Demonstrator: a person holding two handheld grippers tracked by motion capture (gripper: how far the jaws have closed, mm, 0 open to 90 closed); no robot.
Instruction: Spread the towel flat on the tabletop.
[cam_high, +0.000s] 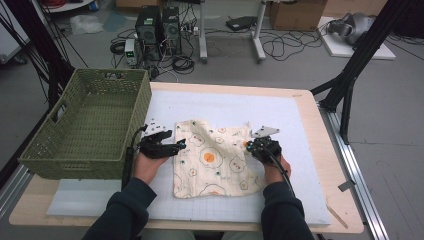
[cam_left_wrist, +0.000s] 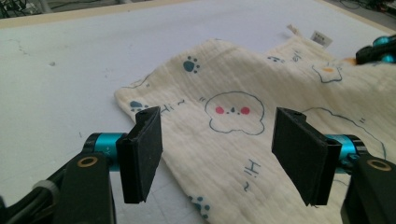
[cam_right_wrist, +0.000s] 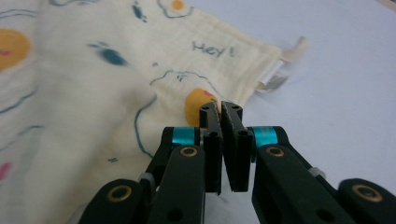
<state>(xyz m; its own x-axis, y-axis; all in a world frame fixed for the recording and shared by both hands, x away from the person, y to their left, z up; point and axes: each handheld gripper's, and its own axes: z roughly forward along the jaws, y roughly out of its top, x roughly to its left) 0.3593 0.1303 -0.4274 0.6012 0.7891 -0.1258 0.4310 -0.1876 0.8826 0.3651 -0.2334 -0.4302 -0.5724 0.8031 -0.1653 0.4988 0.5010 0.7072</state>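
While the right hand-held gripper (cam_right_wrist: 220, 109) pinches the cloth's (cam_high: 212, 157) right edge with jaws together, its thin bite could slip once lifted. The left hand-held gripper (cam_left_wrist: 217, 154) hovers with jaws apart over the left edge, level and pointing inward. The cloth lies flat on the desk (cam_high: 310, 110) beside a basket (cam_high: 85, 125).

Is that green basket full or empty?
Empty: the high view shows the green wicker basket's bare woven floor, nothing inside.
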